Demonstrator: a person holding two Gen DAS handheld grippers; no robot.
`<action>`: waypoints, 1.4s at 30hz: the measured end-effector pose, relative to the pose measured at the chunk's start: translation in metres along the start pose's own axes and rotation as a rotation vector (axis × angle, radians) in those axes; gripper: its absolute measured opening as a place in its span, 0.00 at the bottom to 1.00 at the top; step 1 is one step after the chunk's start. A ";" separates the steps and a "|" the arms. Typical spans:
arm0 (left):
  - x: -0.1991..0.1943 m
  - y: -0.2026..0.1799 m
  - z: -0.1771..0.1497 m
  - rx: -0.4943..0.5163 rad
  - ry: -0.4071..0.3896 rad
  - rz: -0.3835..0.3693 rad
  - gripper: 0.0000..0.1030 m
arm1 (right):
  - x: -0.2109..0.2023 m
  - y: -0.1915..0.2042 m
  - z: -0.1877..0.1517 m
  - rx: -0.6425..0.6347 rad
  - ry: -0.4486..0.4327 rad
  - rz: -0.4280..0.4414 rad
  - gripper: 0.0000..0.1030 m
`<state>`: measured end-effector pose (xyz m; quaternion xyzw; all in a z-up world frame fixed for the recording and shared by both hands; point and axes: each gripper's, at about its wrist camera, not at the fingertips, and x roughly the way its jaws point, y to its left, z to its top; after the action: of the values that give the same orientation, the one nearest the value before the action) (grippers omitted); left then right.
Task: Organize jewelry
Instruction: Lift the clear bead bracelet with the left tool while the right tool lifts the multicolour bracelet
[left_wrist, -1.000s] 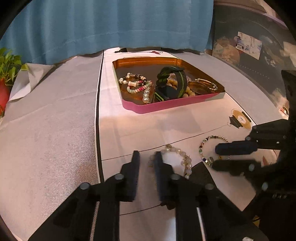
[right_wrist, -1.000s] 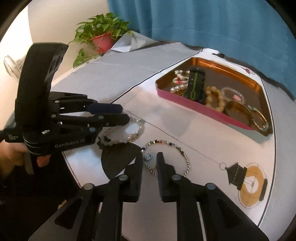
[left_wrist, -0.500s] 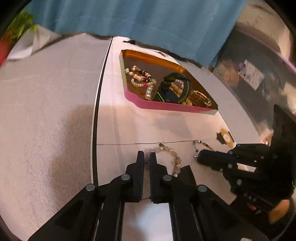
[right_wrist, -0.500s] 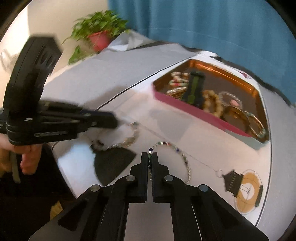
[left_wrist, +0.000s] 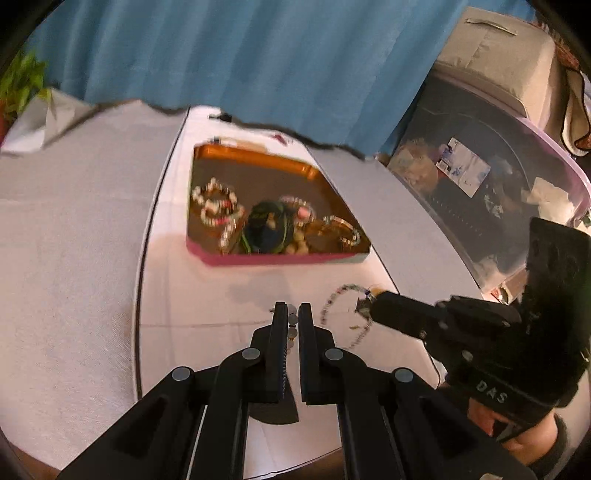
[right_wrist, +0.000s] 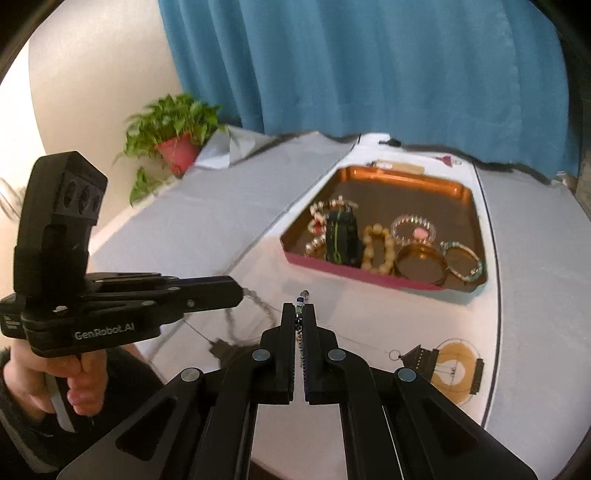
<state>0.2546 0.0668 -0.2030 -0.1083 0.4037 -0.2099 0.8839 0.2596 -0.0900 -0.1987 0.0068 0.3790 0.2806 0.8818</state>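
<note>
both grippers are lifted above the white tablecloth (right_wrist: 388, 314), each with a bracelet pinched between nearly closed fingers. on the left, the left gripper (left_wrist: 293, 317) has its jaws drawn in to a narrow slot, and the pale bead bracelet (left_wrist: 293, 326) sits in that slot, a few round beads showing between the tips and the rest hanging below out of sight. in the right wrist view the same gripper (right_wrist: 236, 291) reaches in from the left edge, held by a hand (right_wrist: 48, 380), with a blurred strand trailing from its tip.

to its right, the right gripper (right_wrist: 301, 314) is clamped almost fully together on the multicolour bead bracelet (right_wrist: 300, 328); small dark and pale beads run up the seam between the fingers and poke out past the tips. seen from the left wrist camera, that gripper (left_wrist: 369, 308) holds the thin loop by one side so it dangles free (left_wrist: 343, 317) over the cloth.

further back, toward the right in the right wrist view, the pink-walled tray (right_wrist: 369, 273) with a copper inside rests on the cloth, well apart from both grippers. it holds a dark watch band (right_wrist: 341, 240), a tan bead bracelet (right_wrist: 378, 249), a gold bangle (right_wrist: 421, 264) and several other bracelets, grouped at its near end. a lantern print (right_wrist: 439, 363) marks the cloth at the right. a potted plant (right_wrist: 173, 136) and a blue curtain (right_wrist: 369, 62) stand behind.
</note>
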 end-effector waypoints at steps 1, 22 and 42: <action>-0.005 -0.006 0.004 0.012 -0.007 0.009 0.03 | -0.007 0.002 0.002 -0.004 -0.009 -0.006 0.03; -0.099 -0.093 0.069 0.245 -0.256 0.102 0.03 | -0.137 0.032 0.070 -0.052 -0.277 -0.095 0.03; -0.047 -0.053 0.132 0.215 -0.311 0.059 0.03 | -0.074 -0.021 0.114 -0.048 -0.291 -0.113 0.03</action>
<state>0.3122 0.0438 -0.0663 -0.0325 0.2406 -0.2063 0.9479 0.3055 -0.1215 -0.0726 0.0050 0.2402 0.2354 0.9417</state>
